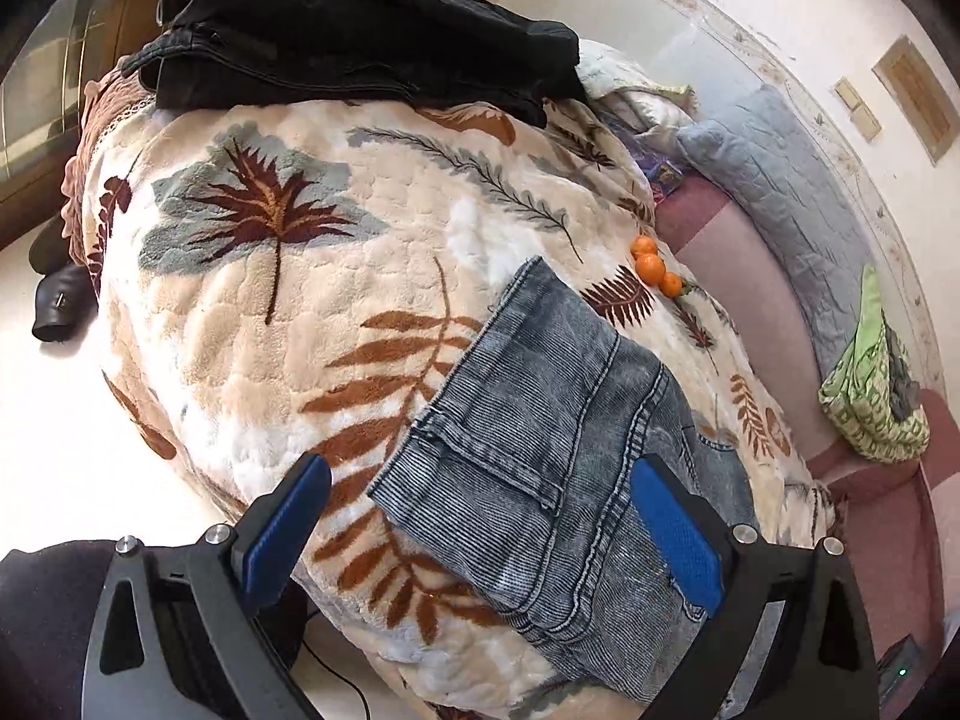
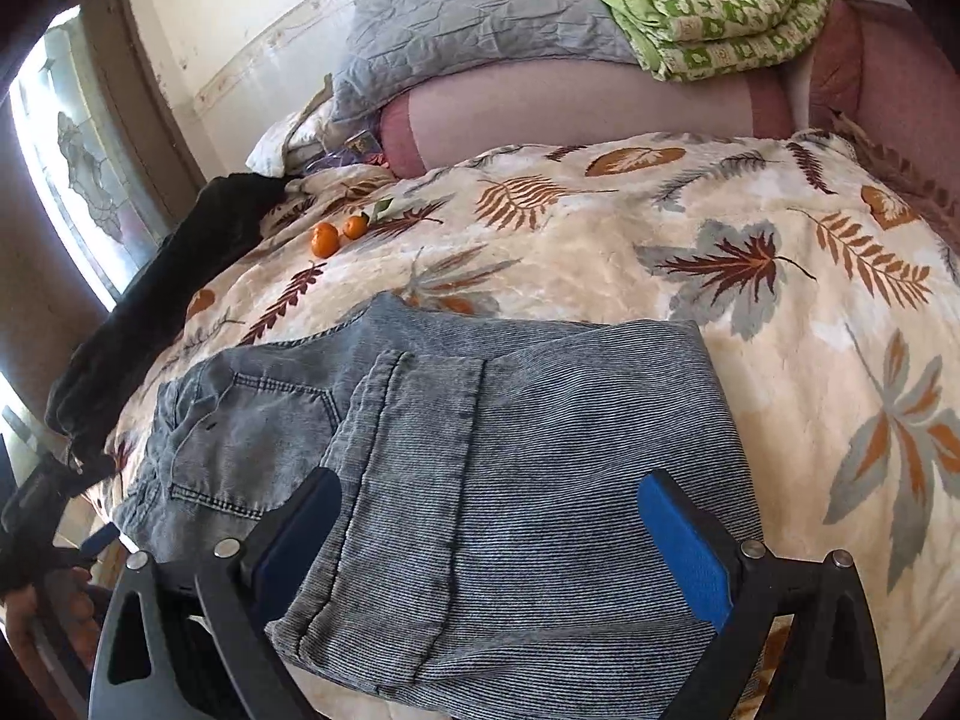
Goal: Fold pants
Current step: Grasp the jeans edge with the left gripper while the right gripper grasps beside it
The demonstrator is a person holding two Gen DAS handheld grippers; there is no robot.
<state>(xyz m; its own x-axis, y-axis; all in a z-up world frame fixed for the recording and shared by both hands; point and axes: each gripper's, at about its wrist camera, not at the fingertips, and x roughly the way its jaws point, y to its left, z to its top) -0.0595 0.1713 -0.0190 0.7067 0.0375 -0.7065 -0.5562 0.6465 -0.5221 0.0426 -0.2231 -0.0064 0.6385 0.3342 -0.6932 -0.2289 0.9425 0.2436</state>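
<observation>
The jeans [image 2: 480,450] lie folded on the blanket [image 2: 600,252], a fleece with brown and grey leaf prints that covers the bed. In the right wrist view a leg is doubled over the seat part, its hem running across the back pocket [image 2: 252,432]. No brand, label or writing can be read on the denim or anywhere else; stitching and a ribbed wash are all that show.

The left gripper [image 1: 480,516] hangs over the near end of the jeans, its blue pads [image 1: 678,540] spread wide, nothing between them. The right gripper [image 2: 489,531] is likewise spread wide above the folded leg, holding nothing; whether its tips touch the cloth cannot be told.

Beyond the jeans, on the blanket, sit small oranges [image 1: 654,267] with a green leaf, near but apart from the denim. Farther off, at the blanket's edge, lies a pile of black pants [image 1: 360,36], well apart from the jeans. Past the blanket, a grey quilt [image 2: 468,18] and a green patterned quilt [image 2: 720,12] rest on a pink bolster [image 2: 570,114] against the wall. A black shoe [image 1: 60,306] lies on the floor beside the bed.
</observation>
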